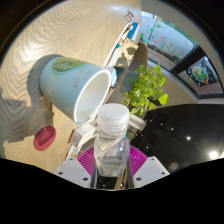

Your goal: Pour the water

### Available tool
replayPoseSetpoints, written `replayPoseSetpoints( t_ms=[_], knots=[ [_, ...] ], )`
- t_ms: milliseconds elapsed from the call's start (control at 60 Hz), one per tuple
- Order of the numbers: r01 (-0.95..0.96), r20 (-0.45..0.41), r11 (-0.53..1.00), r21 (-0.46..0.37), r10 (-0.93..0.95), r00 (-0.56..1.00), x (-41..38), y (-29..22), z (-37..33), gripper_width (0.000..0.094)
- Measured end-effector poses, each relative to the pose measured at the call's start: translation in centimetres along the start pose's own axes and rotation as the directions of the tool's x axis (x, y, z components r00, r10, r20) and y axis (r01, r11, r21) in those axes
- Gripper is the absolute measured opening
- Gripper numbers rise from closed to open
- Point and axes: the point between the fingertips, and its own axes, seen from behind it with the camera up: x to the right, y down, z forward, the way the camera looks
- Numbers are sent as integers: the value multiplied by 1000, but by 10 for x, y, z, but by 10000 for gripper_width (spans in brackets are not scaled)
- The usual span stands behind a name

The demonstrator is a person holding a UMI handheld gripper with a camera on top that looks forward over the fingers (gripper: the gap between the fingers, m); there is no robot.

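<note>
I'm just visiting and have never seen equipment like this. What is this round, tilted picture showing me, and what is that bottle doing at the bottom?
There is no robot here: a person holds a hand tool with two jaws, the gripper, and a wide-angle camera rides on it, looking forward along them. That lens makes the picture round, and it looks tipped because the tool is tipped. The jaws, lined with magenta pads, are closed on a clear plastic bottle with a white cap. Just beyond it stands a white cup with a green logo, resting on a light wooden table, its open mouth towards the bottle. Near the cup is a small pink object; I cannot tell what it is. Behind the bottle grows a leafy green plant.
</note>
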Motion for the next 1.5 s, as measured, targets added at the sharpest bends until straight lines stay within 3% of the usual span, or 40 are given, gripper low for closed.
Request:
replayPoseSetpoints(
  t_ms=[117,233,350,483,583,717,1017,1167,1250,1367,1500],
  knots=[
    [-148,10,989,13,147,989,15,11,-5,418],
    [-453,34,891,14,452,891,37,33,-13,418],
    [-789,124,613,-27,786,606,37,61,-18,421],
    [-966,224,210,-148,959,174,1,62,-18,418],
    [-967,249,-27,-253,964,-92,-39,55,-13,419],
    [-918,257,-180,-352,925,-279,-88,28,-6,419],
    [-869,298,-280,-407,859,-416,-141,-19,-3,438],
    [-881,289,-325,-344,856,-429,-137,-16,-2,476],
    [-844,281,-334,-420,836,-471,-151,-24,-8,537],
    [-775,224,-368,-514,814,-535,-163,-17,-26,864],
    [-758,153,-381,-529,836,-527,-140,18,-64,851]
  ],
)
